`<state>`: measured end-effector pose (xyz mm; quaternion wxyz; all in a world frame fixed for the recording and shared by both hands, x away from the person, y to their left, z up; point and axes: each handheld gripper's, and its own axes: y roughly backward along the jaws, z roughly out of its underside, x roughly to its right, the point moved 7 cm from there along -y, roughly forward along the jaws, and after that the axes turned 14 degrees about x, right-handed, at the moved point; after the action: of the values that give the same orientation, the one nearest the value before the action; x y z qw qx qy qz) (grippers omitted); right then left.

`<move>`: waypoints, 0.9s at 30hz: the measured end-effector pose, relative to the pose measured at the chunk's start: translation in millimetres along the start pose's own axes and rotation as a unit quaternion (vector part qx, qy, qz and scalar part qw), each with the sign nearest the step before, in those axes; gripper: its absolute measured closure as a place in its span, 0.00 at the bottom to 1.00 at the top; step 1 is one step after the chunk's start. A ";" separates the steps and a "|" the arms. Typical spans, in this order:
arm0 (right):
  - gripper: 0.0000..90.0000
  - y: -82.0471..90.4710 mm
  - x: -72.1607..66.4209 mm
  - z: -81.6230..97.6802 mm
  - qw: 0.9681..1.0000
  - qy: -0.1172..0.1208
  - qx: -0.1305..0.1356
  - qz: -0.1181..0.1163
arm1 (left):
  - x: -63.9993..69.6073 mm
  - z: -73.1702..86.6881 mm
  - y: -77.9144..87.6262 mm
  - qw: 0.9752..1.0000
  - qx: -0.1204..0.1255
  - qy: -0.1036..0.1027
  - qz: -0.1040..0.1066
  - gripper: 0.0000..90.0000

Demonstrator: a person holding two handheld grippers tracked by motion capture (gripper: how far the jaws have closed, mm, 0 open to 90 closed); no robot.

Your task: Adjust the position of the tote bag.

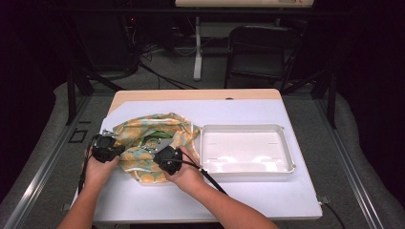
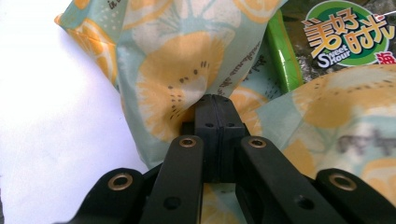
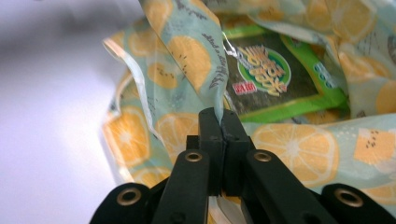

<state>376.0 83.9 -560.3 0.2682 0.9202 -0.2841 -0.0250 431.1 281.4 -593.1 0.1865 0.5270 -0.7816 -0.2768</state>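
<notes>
A pale green cloth bag (image 1: 152, 129) printed with orange slices lies on the white table cover at the left. Its mouth is pulled apart, and a green snack packet (image 1: 154, 141) lies inside. In the left gripper view the packet (image 2: 348, 37) shows a round label, and my left gripper (image 2: 216, 100) is shut on the bag's fabric (image 2: 173, 74). The right gripper (image 3: 219, 114) is shut on another fold of the bag (image 3: 196, 60), just below the packet (image 3: 280, 84). From above, the left gripper (image 1: 104, 147) holds the bag's left rim and the right gripper (image 1: 168, 159) its near right rim.
A shallow white tray (image 1: 246, 149) sits right of the bag, touching it or nearly so. The white table cover (image 1: 210, 191) spreads toward the near edge. A black chair (image 1: 260, 50) and a white stand leg (image 1: 197, 47) are behind the table.
</notes>
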 end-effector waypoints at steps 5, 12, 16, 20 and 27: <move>1.00 -4.1 -4.2 17.7 1.000 0.001 -0.015 -0.003 | -1.2 1.6 -1.9 1.000 0.000 0.008 -0.004 1.00; 1.00 -4.5 -19.1 38.5 0.998 -0.032 -0.025 -0.048 | -3.2 3.4 -2.2 1.000 -0.006 0.010 -0.001 1.00; 1.00 -4.0 -23.6 49.9 0.996 -0.046 -0.029 -0.064 | -4.1 4.2 -3.5 1.000 -0.005 0.014 -0.005 1.00; 0.99 -2.6 -21.1 51.3 0.995 -0.066 -0.027 -0.069 | -0.1 -0.6 1.7 0.999 0.006 0.035 0.008 0.92; 0.97 -3.4 -22.2 51.2 0.995 -0.071 -0.024 -0.069 | 17.6 -22.5 35.7 0.997 0.065 0.024 0.033 0.81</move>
<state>349.0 73.6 -608.1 0.2668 0.9270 -0.2372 -0.1152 411.9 270.1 -553.2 0.1794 0.5184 -0.8101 -0.2070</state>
